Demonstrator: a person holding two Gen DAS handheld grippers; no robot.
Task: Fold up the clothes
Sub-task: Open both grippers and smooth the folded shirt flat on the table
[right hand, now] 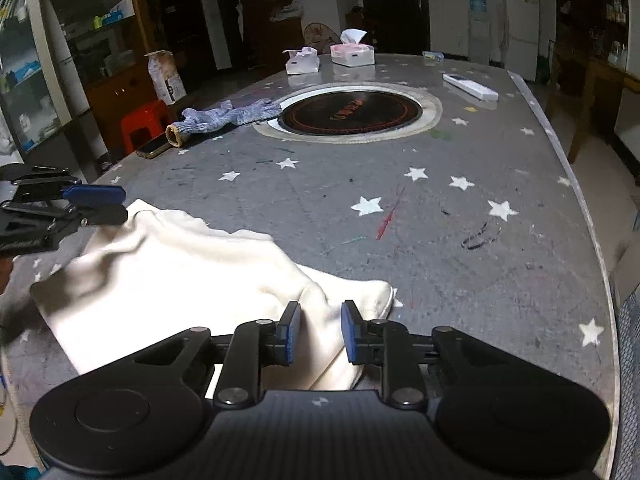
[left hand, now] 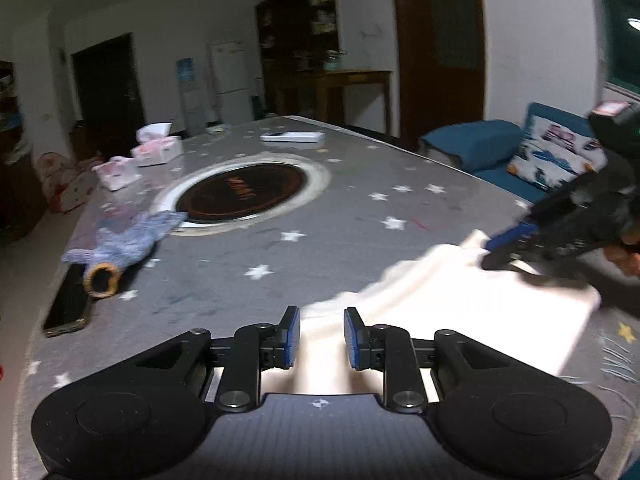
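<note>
A cream garment [right hand: 172,272] lay rumpled on the near part of the grey star-printed table [right hand: 460,240], one corner folded back toward the right gripper [right hand: 316,330]; that gripper's blue pads [right hand: 293,332] stood a little apart over the folded corner, with cloth showing in the gap beneath them but neither pad pressing on it. In the left wrist view the left gripper [left hand: 322,338] hovered over the opposite edge of the same garment [left hand: 460,312] — its pads likewise parted, the pale cloth visible between them and not pinched. Farther up the table a round dark burner plate [right hand: 352,112] sat sunk in a pale ring; a grey-blue knitted glove [right hand: 224,118] lay beside it, touching the ring's edge, and a phone [right hand: 154,147] lay just beside the glove's cuff. Two tissue boxes [right hand: 352,54] and a white remote [right hand: 472,87] rested near the far edge.
</note>
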